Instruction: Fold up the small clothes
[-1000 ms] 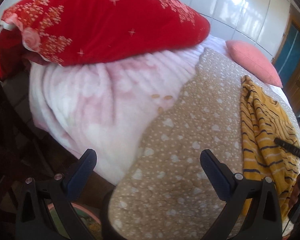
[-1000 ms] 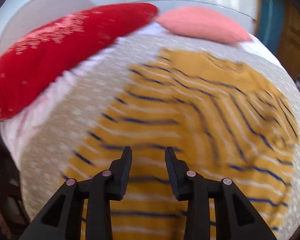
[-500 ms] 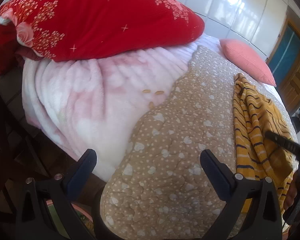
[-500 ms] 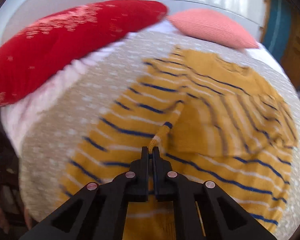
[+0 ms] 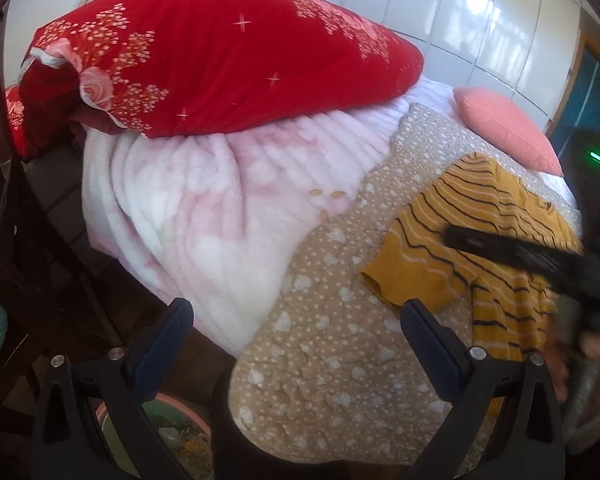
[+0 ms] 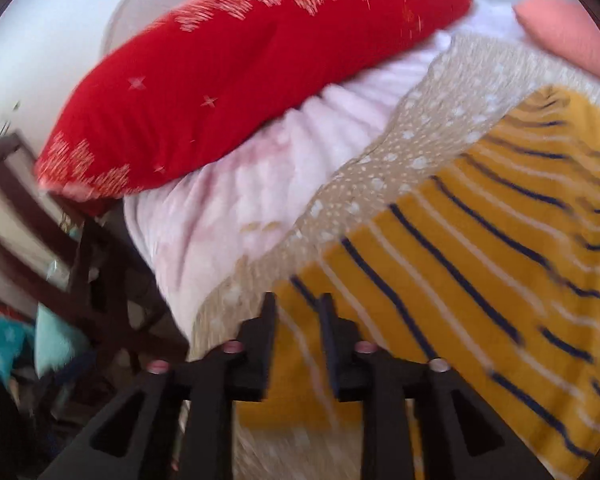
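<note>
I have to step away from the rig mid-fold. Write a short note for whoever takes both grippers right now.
Left gripper: wide open, empty, above the beige spotted quilt, short of the garment.
Right gripper: fingers slightly apart over the near edge of the yellow striped sweater; holding nothing.
The sweater lies on the quilt, one sleeve stretched out toward the left gripper.
Done: no finished fold shows.
Left: fold the sleeves in, then the body.

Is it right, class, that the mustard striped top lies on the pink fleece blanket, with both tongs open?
Not quite. The mustard striped top lies on the tan heart-print quilt, not the pink fleece blanket, as the left wrist view shows. The left tongs and right tongs are indeed open.
</note>
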`<state>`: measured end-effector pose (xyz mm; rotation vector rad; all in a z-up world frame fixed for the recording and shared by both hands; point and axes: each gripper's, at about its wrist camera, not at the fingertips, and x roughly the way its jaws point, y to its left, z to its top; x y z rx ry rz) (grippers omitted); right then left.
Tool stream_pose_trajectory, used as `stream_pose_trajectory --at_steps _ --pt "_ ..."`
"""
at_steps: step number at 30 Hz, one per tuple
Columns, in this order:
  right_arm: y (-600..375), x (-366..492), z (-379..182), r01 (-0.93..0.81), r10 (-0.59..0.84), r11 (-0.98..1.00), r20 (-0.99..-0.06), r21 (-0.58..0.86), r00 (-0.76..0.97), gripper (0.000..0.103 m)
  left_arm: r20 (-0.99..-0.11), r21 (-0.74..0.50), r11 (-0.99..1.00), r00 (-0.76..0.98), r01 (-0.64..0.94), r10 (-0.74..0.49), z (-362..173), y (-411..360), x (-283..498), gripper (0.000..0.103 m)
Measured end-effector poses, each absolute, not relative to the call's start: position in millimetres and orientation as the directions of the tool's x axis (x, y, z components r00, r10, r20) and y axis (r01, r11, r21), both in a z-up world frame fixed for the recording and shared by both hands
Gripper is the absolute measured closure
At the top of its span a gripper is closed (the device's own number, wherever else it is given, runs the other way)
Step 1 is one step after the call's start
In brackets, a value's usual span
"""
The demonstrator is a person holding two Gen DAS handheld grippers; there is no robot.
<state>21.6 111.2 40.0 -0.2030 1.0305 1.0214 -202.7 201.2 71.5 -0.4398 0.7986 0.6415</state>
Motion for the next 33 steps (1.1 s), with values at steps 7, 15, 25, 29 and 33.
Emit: stream_pose_trajectory --at_steps 7,15,25,29,33 --pt "-46.2 31.3 73.0 -0.657 0.412 0.754 -0.775 -0.006 0.480 0.047 -0.782 -0.144 0.815 0.569 -0.561 0.253 67.6 151.2 -165.1 0.000" --pt "-85.9 76.8 68.0 -0.583 0.408 0.812 -0.755 0.042 0.514 0.047 -0.790 -0.118 0.879 0.580 -0.463 0.199 77.0 91.4 -141.4 0.000" --pt "-17.9 116.6 14.0 -0.595 0.340 0.804 -0.822 0.002 0.457 0.086 -0.800 -0.065 0.862 0.543 -0.503 0.257 81.8 93.1 -158.8 0.000" --pt "-62.4 116.3 46.6 -0.513 0.383 0.854 -0.766 0.081 0.516 0.093 -0.806 -0.086 0.854 0.540 -0.513 0.243 72.4 105.9 -158.3 0.000" --pt "-146.5 120.5 86.9 -0.349 0.291 0.935 -0.705 0.065 0.647 0.093 -0.807 -0.148 0.852 0.560 -0.502 0.189 62.0 114.9 -149.0 0.000"
